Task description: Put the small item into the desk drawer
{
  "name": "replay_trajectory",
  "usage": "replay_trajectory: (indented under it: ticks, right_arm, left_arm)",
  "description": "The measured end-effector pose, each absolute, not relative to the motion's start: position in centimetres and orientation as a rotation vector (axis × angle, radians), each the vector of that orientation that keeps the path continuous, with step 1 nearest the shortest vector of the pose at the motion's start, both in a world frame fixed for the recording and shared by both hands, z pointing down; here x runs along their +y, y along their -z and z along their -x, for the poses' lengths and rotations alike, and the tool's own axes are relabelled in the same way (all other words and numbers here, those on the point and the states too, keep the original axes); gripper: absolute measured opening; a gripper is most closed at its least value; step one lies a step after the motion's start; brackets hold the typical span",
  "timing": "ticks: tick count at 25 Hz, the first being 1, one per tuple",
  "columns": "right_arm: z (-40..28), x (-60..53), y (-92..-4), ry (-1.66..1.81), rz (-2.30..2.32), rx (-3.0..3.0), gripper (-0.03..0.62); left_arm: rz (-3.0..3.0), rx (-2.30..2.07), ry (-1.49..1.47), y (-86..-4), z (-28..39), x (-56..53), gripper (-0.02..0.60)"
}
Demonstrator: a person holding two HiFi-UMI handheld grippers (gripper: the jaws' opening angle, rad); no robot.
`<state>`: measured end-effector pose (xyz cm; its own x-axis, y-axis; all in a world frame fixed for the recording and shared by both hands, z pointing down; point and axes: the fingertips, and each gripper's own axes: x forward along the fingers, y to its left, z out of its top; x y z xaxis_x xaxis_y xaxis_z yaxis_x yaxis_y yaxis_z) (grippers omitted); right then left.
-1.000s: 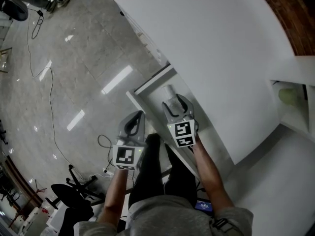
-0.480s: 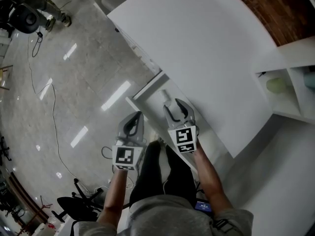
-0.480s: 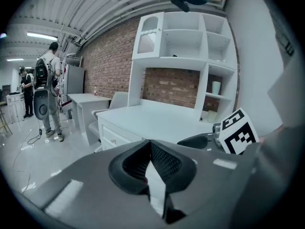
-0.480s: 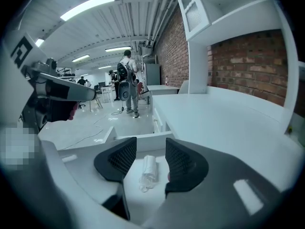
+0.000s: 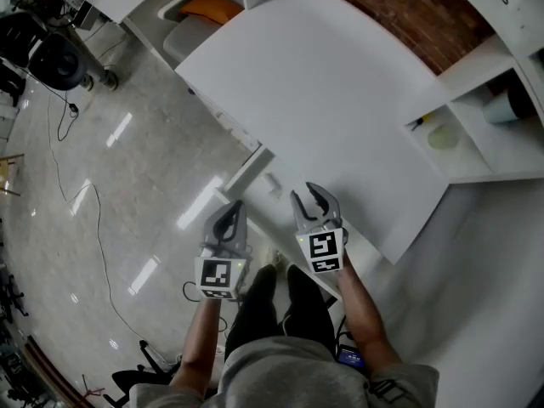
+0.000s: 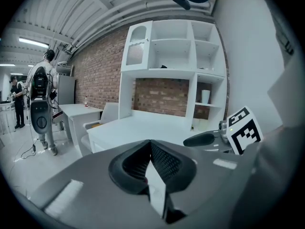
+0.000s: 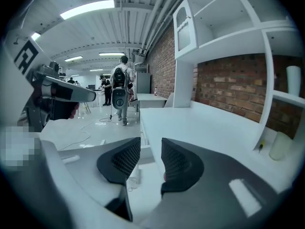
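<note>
The desk drawer (image 5: 244, 170) stands pulled out from under the white desk (image 5: 340, 100), and its inside shows again in the right gripper view (image 7: 143, 175). A small white item (image 5: 272, 183) lies in it, also seen low between the jaws as the small item (image 7: 134, 177). My right gripper (image 5: 316, 199) hovers over the drawer's near end, just right of the item. Its jaws are closing, with a gap and nothing between them. My left gripper (image 5: 228, 218) hangs over the floor left of the drawer, shut and empty. From the left gripper view, the right gripper (image 6: 205, 139) shows at the right.
A white shelf unit (image 5: 501, 143) at the desk's right end holds a cup (image 5: 507, 104) and a pale round object (image 5: 442, 136). A chair with an orange thing (image 5: 208, 8) stands at the far end. Cables (image 5: 93, 228) trail on the glossy floor. The person's legs (image 5: 280, 304) are below the grippers.
The right gripper has drawn back from the small item and its jaws have narrowed. The item stays in the drawer. The head view has swung up toward the shelves.
</note>
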<state>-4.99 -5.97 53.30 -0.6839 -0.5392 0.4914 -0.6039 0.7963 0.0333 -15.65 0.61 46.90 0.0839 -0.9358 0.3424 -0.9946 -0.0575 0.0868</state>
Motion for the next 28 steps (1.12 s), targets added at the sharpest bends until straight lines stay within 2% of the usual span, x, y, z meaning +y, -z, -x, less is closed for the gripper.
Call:
replay_trajectory:
  ticks: [13, 28]
  right_arm:
    - [-3.4, -5.3, -43.2, -0.14, -1.247, -2.495, 0.093]
    - [-9.9, -0.2, -38.1, -0.143, -1.546, -2.445, 0.02]
  left_arm:
    - [-2.336, -1.808, -0.258, -39.5, 9.8, -0.7, 0.012]
    - [-2.534, -1.616, -0.255, -35.8, 3.3, 1.5, 0.012]
